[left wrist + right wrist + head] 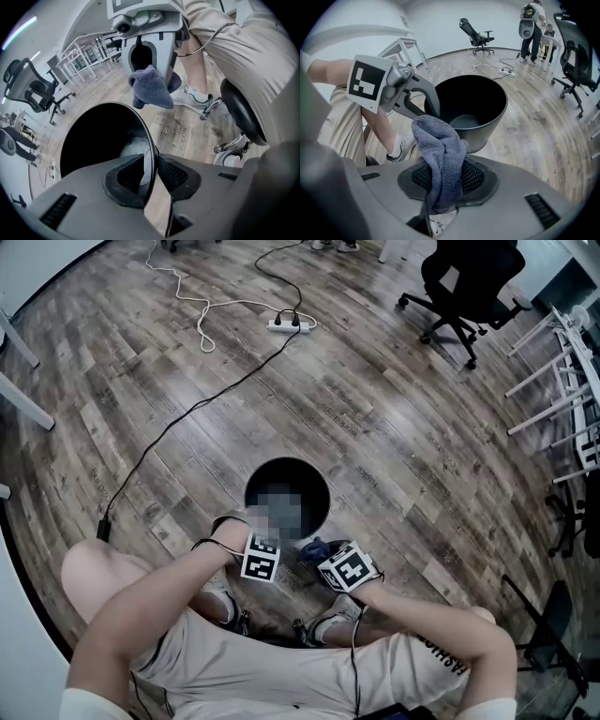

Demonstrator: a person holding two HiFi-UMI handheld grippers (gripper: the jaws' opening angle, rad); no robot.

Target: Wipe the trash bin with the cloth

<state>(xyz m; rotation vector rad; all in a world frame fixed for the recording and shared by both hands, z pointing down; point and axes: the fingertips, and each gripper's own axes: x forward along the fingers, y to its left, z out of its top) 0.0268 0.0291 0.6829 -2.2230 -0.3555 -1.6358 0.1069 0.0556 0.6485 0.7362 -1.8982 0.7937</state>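
Observation:
A black round trash bin point(319, 486) stands on the wood floor just in front of my feet. My left gripper point(151, 176) points steeply down over its near rim point(149, 140). The thin rim runs between the jaws, and a gap shows at the left pad, so the gripper is open. My right gripper point(445, 180) is shut on a grey-blue cloth point(440, 154), which bunches up between its pads. The cloth point(152, 89) hangs in the air beside the bin's outer wall point(487, 117), apart from it. In the head view the cloth point(314, 547) shows between the two marker cubes.
A black office chair point(464, 287) stands at the far right. A power strip point(289, 323) with cables lies on the floor beyond the bin. White table legs point(562, 381) line the right edge. My shoes point(333, 620) sit close behind the bin.

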